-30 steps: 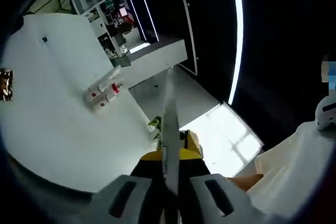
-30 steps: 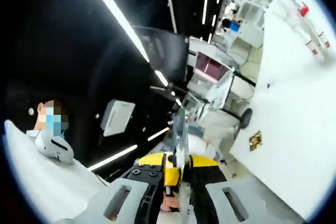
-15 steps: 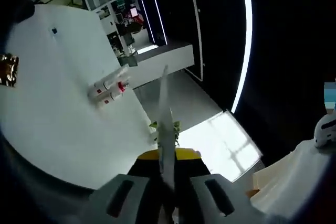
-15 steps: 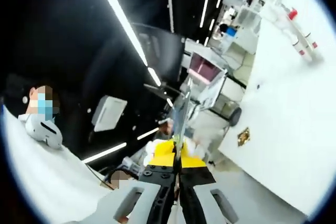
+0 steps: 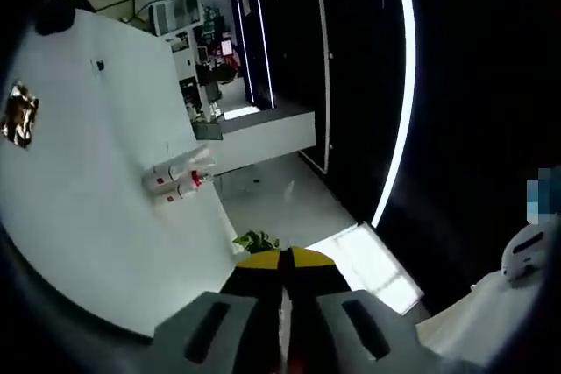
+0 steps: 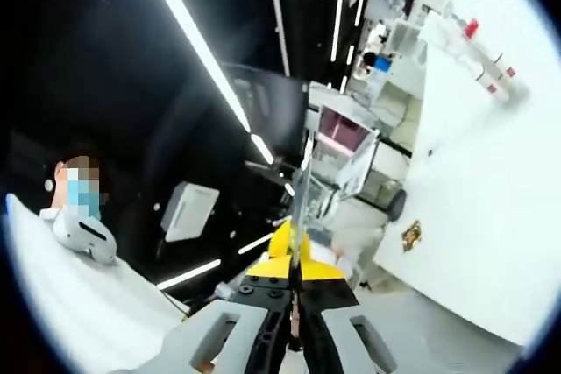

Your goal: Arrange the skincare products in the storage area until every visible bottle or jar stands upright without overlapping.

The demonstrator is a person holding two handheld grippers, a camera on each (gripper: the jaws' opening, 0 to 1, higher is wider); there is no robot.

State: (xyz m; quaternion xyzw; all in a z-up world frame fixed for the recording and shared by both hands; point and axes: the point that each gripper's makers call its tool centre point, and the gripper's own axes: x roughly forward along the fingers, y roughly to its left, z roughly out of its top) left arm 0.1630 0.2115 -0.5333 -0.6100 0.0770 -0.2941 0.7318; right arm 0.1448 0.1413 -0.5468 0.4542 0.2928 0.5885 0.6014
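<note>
Left tongs [image 5: 282,278]: jaws pressed together, nothing between them, held off the surface and pointing past its edge toward the dark room.

Right tongs [image 6: 298,243]: jaws likewise closed on nothing, raised in the air, aimed at the dark background with the surface off to one side.

White surface [image 5: 79,208]: broad, plain and white, seen at a steep tilt in both views.

Two skincare bottles [image 5: 175,183]: white, slim, with red markings, one with a red cap end. They lie side by side, touching or nearly so, near the edge of the surface and well apart from both tongs. In the right gripper view the same pair [image 6: 480,60] appears far off on the surface; from these views they seem to lie on their sides, not upright.

Small gold-brown object [image 5: 19,115]: crumpled or foil-like, resting on the surface, well apart from the bottles; too small to identify.

Small dark mark [image 5: 97,65]: on the surface, beyond the bottles.

Person in a white garment [image 6: 61,286]: at the side of the right gripper view.

Long white light strips [image 5: 399,85]: bright lines against the black background.
</note>
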